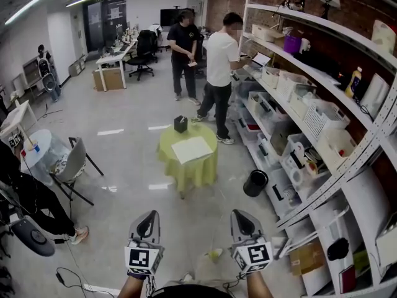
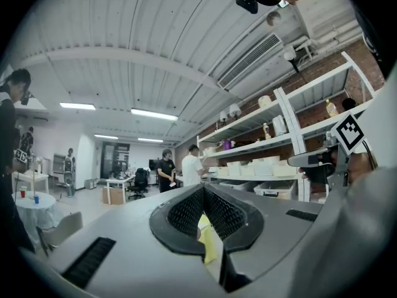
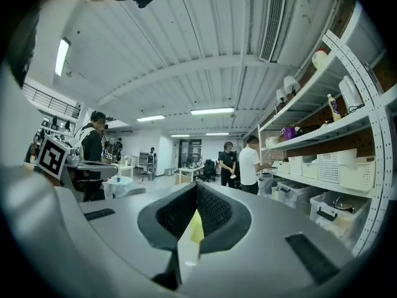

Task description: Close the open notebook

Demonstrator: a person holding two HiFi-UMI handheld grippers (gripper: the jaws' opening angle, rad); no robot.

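The open notebook [image 1: 192,149] lies flat, white pages up, on a small round table with a yellow-green cloth [image 1: 186,169] in the middle of the room, far ahead of both grippers. A black box [image 1: 180,124] stands on the table behind it. My left gripper [image 1: 147,217] and right gripper [image 1: 242,216] are held side by side low in the head view, pointing level toward the table. Both are shut with nothing between the jaws. In the left gripper view the left gripper [image 2: 203,190] shows a sliver of yellow cloth [image 2: 208,241] below its tips. The right gripper [image 3: 196,186] shows the same.
Long shelves [image 1: 322,79] with white bins run along the right wall. Two people [image 1: 220,67] stand beyond the table at the shelves. A black bin [image 1: 255,183] sits on the floor right of the table. A grey chair [image 1: 71,163] and a seated person [image 1: 31,197] are at the left.
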